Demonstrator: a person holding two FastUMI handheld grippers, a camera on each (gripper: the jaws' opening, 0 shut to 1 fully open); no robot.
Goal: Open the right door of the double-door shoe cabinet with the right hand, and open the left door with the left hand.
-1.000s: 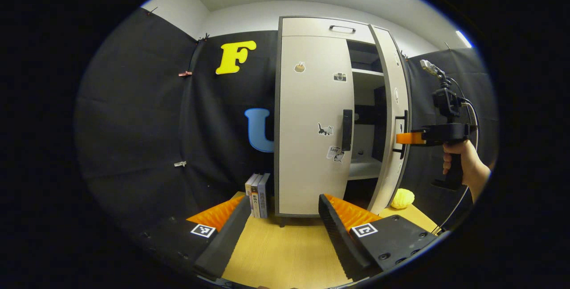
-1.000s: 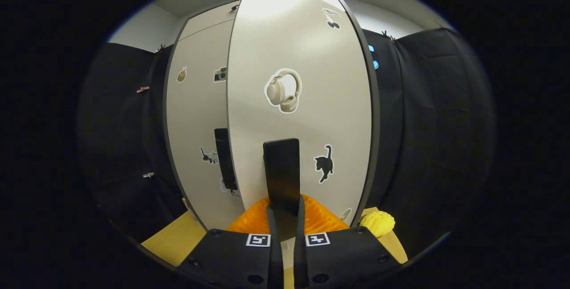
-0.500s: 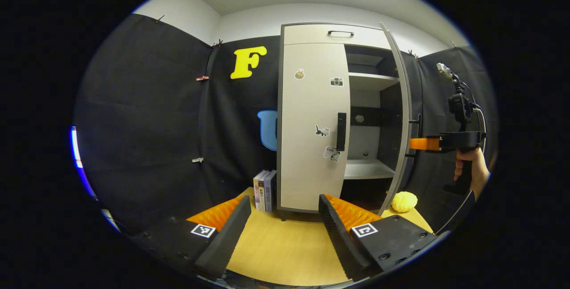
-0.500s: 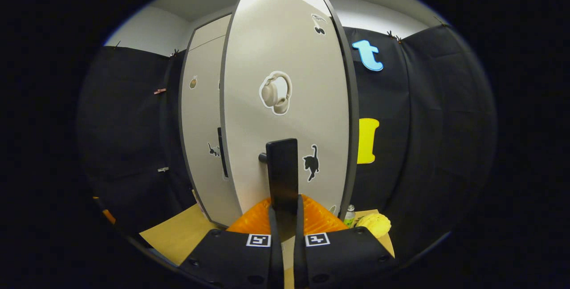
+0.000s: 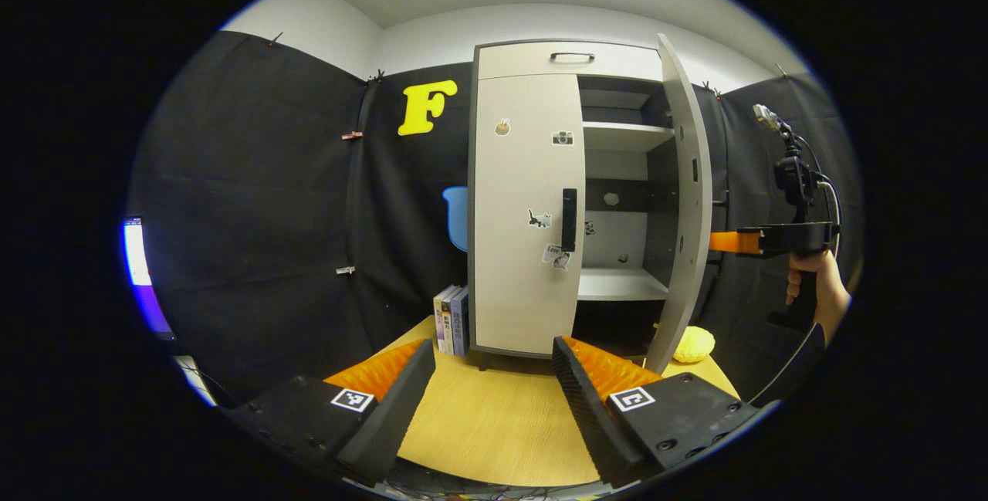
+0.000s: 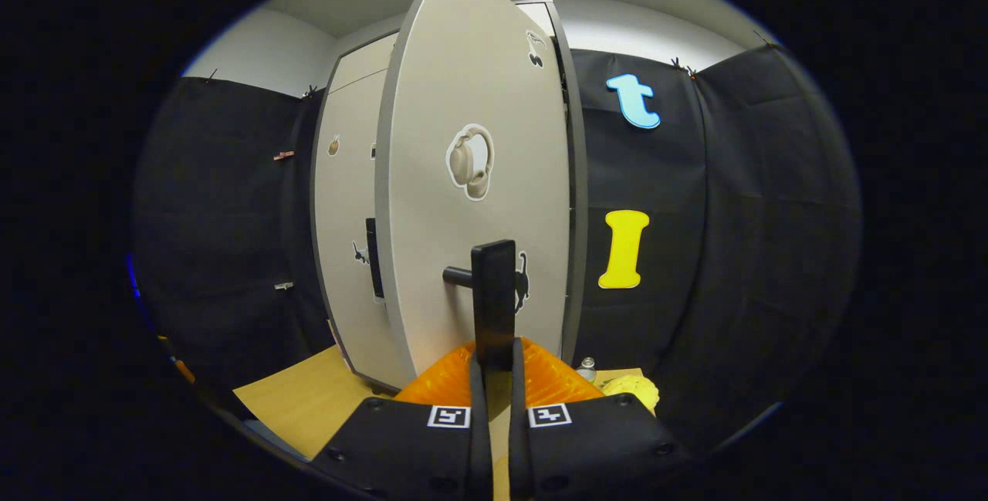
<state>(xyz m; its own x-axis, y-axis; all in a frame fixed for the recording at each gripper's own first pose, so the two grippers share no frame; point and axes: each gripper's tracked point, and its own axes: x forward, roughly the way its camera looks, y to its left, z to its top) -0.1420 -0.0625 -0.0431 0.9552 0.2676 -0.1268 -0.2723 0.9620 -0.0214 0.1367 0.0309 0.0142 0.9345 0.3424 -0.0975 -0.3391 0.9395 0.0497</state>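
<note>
Tabletop cabinet: your right gripper (image 6: 494, 377) clamps right door's handle (image 6: 494, 300) to swing it; left gripper (image 5: 486, 385) gapes wide, aimed at left door (image 5: 525, 211).

Relative to the shoe cabinet (image 5: 532, 208): the right door (image 6: 471, 177) hides the whole interior in the right gripper view and covers most of the left door (image 6: 347, 215). Lower end of the right door handle (image 6: 494, 300) sits hidden between the right gripper (image 6: 495, 362) fingers. Small items on the cabinet's middle shelf (image 5: 617, 285) too small to identify. Bottle (image 6: 587, 368) and yellow object (image 6: 631, 388) beside the cabinet base partly hidden.
</note>
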